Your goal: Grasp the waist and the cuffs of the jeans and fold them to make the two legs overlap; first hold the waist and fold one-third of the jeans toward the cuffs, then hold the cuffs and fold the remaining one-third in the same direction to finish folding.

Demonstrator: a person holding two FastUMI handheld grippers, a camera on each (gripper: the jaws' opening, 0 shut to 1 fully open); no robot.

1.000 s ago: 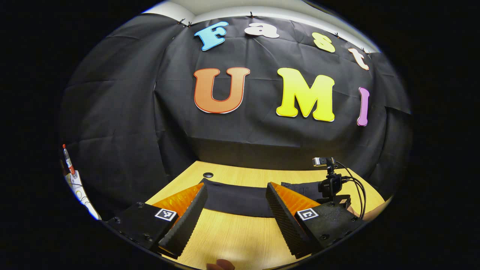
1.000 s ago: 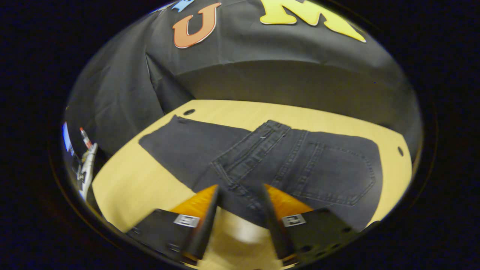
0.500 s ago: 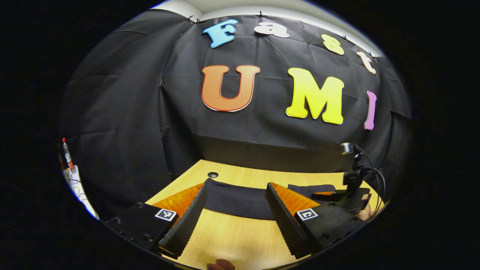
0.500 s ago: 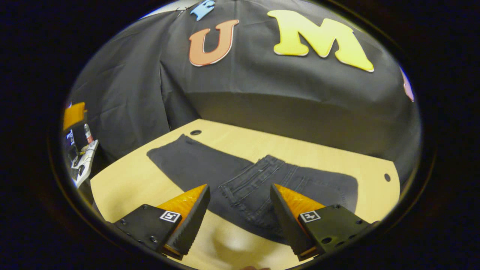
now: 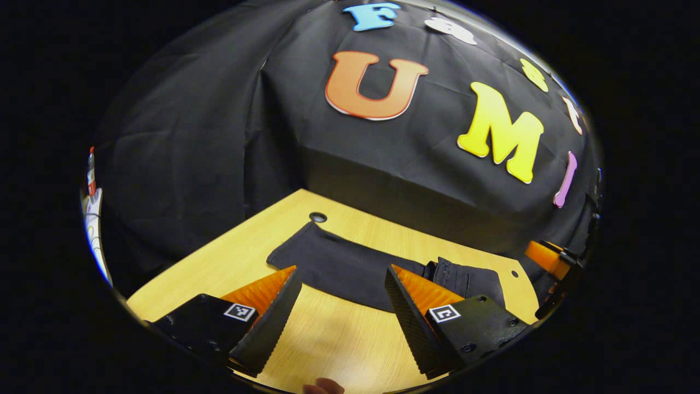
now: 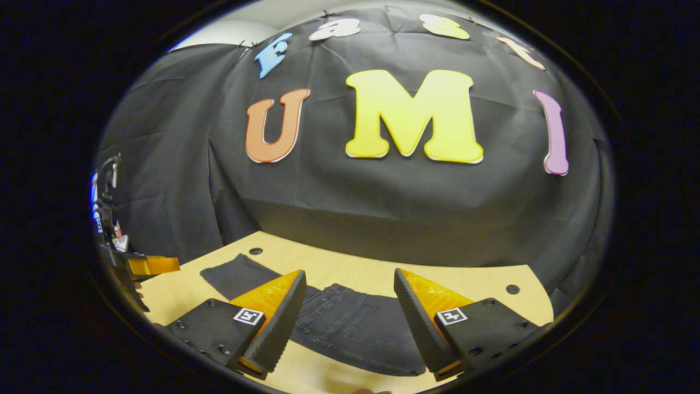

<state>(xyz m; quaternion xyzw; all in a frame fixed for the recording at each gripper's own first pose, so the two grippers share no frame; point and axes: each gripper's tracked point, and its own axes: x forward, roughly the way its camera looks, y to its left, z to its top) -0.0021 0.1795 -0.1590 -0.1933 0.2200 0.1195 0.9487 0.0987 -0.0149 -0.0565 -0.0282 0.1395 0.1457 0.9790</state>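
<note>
Dim, sharp, heavy fisheye edge distortion

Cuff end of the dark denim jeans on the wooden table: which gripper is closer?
Left. The left gripper, open, faces the dark denim jeans' cuff end just ahead; the right gripper is by the folded waist, the cuff end farther to its left.

Black jeans [image 6: 355,328], light wood table [image 5: 339,339]

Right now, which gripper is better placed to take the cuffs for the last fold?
Probably the left gripper: it is open, and the cuff end of the jeans lies just ahead of its fingers. The right gripper, also open, faces the folded waist part.
</note>
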